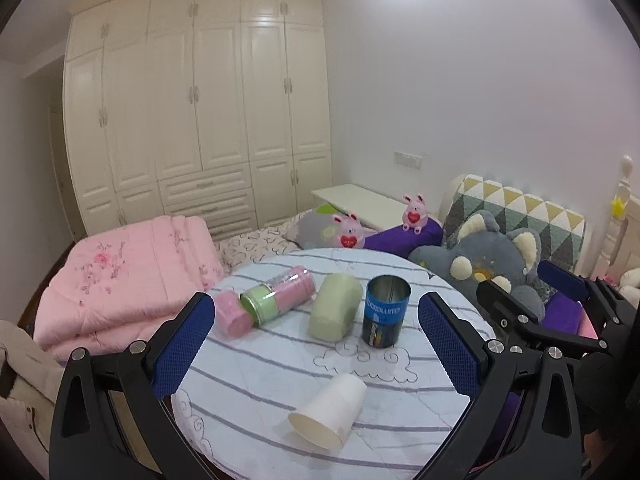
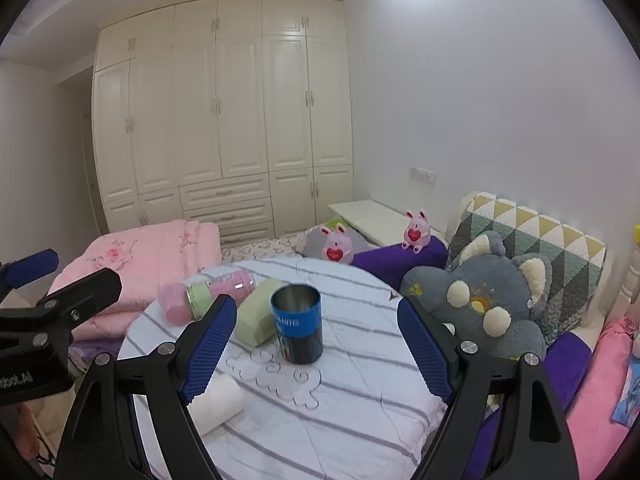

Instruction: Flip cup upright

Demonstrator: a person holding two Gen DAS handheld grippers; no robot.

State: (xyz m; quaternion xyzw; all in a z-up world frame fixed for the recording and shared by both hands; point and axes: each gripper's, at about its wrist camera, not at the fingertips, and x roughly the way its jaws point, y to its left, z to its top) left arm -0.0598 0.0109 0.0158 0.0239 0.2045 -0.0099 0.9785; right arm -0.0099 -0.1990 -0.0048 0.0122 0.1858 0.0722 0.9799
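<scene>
Near the round table's front edge, a white paper cup lies on its side between the wide-open left gripper; the right gripper also gapes empty.

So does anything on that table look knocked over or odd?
Yes. The paper cup lies on its side near the front edge. The green cup and pink bottle lie tipped too; only the blue tin stands upright.
</scene>
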